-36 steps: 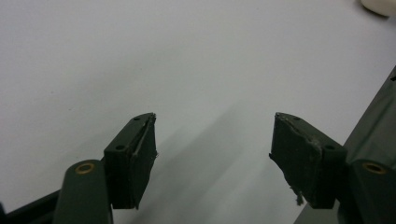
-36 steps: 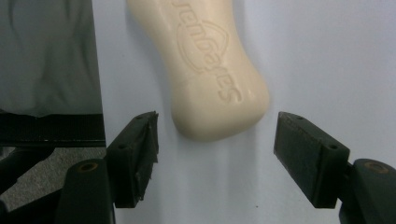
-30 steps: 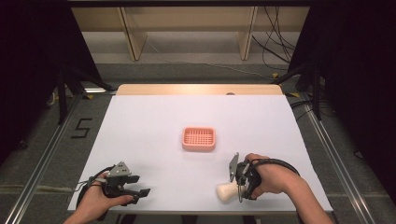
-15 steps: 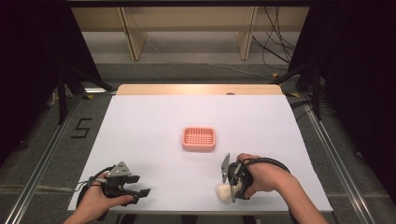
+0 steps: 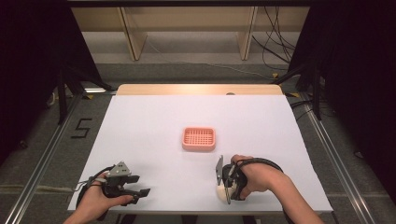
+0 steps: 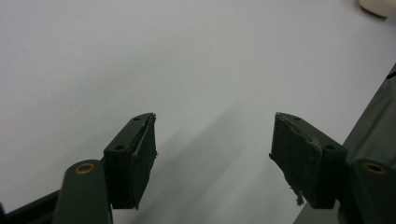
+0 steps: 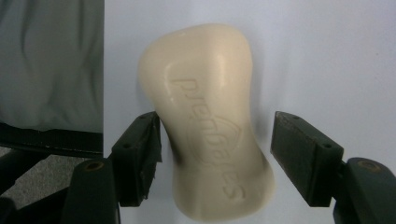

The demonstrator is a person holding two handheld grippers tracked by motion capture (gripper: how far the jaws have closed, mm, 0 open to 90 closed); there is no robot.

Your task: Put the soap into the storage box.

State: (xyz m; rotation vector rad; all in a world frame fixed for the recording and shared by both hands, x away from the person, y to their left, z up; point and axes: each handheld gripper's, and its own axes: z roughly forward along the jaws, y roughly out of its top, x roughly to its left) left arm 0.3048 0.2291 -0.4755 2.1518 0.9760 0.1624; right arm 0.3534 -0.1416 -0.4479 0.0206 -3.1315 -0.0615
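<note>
High view: white table [image 5: 154, 121], pink slotted soap dish [image 5: 199, 139] sitting near the middle. My right gripper [image 5: 223, 190] is at the near edge, right of centre, held in my right hand [image 5: 259, 177], grey plate on top standing on edge. A cream soap bar [image 5: 219, 192] lies on the table at its tip, well apart from the dish, closer to me.

Right gripper view: the bar [image 7: 210, 121] lies lengthwise between the two black jaws, embossed lettering up. The left jaw pad looks to be touching or nearly touching the bar's side; the right jaw stands clear, with white table showing in the gap. So the jaws are spread around the bar, not pinching it. The table edge and grey floor show at the left.

My left gripper [image 5: 140, 192] is at the near left corner in my left hand [image 5: 95, 203], low over the table. Left gripper view: jaws spread wide with bare table between them; the bar [image 6: 379, 6] peeks in at the top right corner, far off.
</note>
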